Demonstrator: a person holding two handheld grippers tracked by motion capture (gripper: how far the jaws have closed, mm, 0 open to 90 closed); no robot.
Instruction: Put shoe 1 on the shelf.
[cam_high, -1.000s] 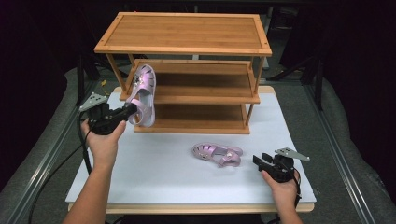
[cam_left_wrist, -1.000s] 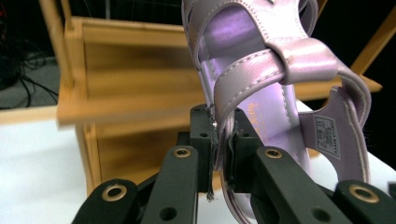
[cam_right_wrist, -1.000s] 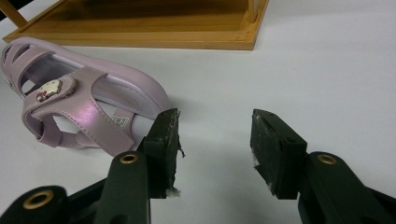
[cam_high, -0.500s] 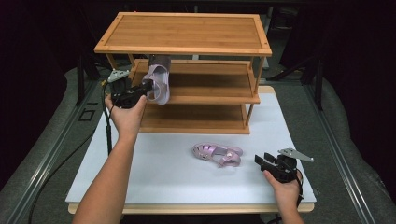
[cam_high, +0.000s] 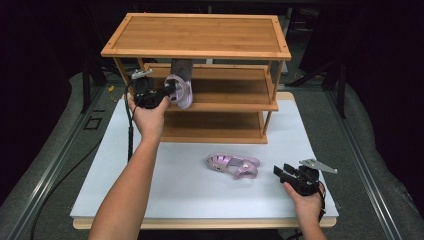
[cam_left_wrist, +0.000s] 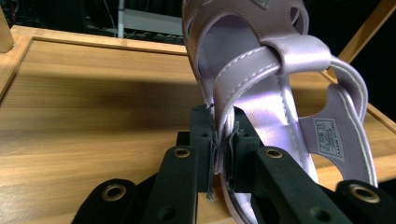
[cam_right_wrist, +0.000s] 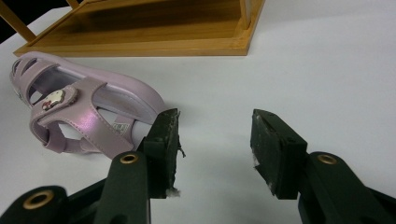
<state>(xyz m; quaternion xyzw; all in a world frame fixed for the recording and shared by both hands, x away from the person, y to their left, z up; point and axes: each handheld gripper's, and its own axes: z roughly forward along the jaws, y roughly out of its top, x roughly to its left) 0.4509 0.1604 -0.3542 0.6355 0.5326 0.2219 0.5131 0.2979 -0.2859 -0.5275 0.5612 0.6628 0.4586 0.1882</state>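
Label (cam_left_wrist: 328, 138) print inside the held sandal (cam_left_wrist: 261, 79) is unreadable.

A white desk (cam_high: 150, 185) with a pale wooden edge carries everything here. A three-tier wooden shelf rack (cam_high: 200, 35) stands directly on it, set against the far edge and nearer the far left corner than the right, its bottom tier resting flat on the white top. One lilac sandal (cam_high: 232, 165) lies on the desk in front of the rack, just off the rack's near right corner and toward the desk's near edge, resting on its sole with its straps up. The rack's top tier and bottom tier (cam_high: 210, 125) are bare wood.
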